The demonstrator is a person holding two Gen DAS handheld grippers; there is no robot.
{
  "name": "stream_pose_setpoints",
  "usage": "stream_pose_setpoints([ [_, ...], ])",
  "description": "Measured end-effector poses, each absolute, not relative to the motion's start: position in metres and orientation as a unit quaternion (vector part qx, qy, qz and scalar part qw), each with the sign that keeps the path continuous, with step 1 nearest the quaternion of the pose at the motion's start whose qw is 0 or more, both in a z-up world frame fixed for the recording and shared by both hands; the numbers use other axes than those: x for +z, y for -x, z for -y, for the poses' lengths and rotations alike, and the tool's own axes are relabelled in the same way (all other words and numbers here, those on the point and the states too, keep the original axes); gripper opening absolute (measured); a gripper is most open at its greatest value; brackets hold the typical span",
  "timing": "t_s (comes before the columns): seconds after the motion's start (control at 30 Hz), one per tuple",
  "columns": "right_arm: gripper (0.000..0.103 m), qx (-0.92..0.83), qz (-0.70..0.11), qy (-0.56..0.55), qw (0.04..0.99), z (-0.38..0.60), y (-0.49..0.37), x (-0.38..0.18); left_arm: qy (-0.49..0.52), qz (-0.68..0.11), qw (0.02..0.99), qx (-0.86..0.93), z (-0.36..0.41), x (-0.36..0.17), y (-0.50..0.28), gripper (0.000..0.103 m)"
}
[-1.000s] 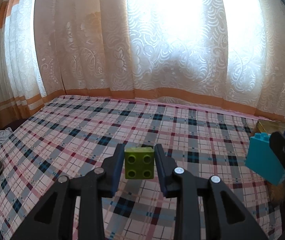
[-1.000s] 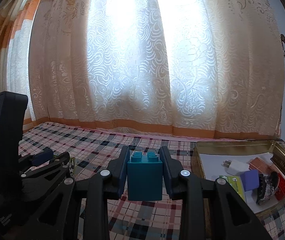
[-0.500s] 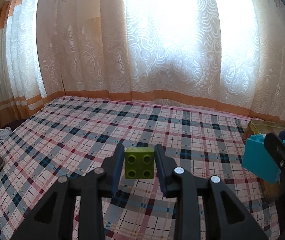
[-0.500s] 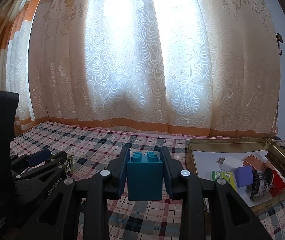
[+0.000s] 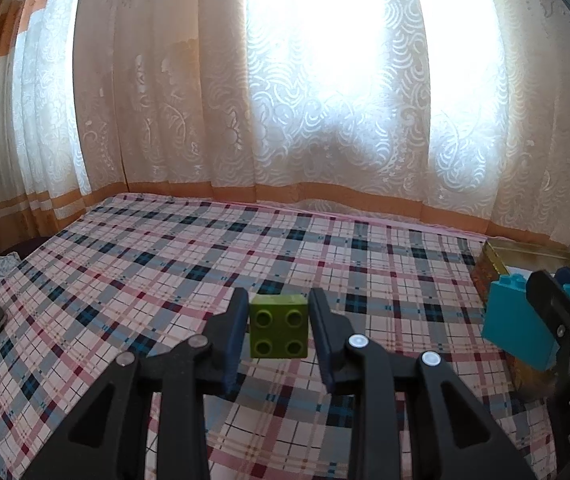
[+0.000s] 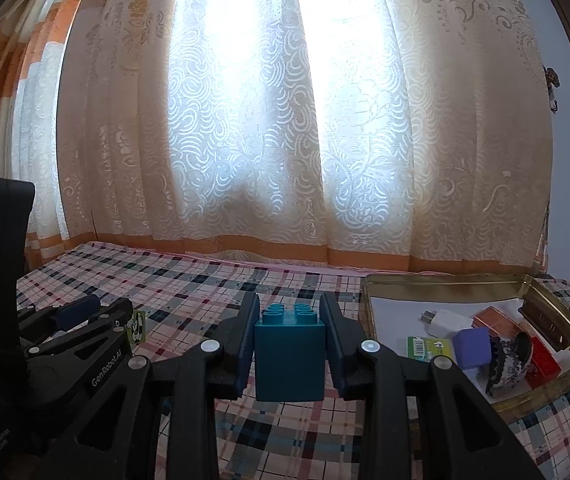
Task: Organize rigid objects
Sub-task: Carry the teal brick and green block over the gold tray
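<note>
Left gripper jaws are clamped on the green brick, right gripper jaws on the teal brick; both held above the checked bed. Risk: the crowded gold tin leaves little floor, so a released brick may tip or knock the charger.

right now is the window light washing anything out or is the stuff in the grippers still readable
Left wrist view: curtain centre blown out, green brick sharp though dim, edges bowed by the fisheye. Right wrist view: same backlight glare, teal brick clear but shaded, tin tray contents legible.
</note>
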State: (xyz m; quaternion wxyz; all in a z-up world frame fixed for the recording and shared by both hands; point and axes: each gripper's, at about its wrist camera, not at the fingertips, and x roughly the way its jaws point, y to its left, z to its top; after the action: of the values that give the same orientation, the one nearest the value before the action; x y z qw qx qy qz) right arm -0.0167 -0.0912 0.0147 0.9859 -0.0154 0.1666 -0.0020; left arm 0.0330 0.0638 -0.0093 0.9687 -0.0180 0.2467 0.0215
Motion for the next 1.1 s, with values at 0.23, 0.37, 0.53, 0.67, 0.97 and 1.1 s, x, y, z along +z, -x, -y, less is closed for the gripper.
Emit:
stream_pose_setpoints([
  [0.23,0.034,-0.005,-0.164,0.021,0.986,0.094,0.022,0.016,0.02,-0.244,0.969,0.02,-0.059,-0.009,-0.026,0.03],
  [0.37,0.034,-0.008,-0.164,0.021,0.986,0.099,0.025,0.016,0.021,-0.244,0.969,0.017,-0.056,-0.009,-0.024,0.03],
  [0.53,0.034,-0.011,-0.164,0.022,0.986,0.104,0.029,0.017,0.018,-0.245,0.969,0.013,-0.049,-0.009,-0.022,0.03],
  [0.67,0.034,-0.015,-0.163,0.024,0.986,0.107,0.031,0.017,0.015,-0.245,0.969,0.009,-0.043,-0.009,-0.02,0.03],
  [0.97,0.034,-0.024,-0.158,0.035,0.987,0.116,0.038,0.019,0.011,-0.246,0.969,-0.006,-0.027,-0.008,-0.015,0.03],
  [1.1,0.034,-0.032,-0.152,0.041,0.987,0.125,0.043,0.02,0.008,-0.242,0.97,-0.01,-0.019,-0.006,-0.013,0.03],
])
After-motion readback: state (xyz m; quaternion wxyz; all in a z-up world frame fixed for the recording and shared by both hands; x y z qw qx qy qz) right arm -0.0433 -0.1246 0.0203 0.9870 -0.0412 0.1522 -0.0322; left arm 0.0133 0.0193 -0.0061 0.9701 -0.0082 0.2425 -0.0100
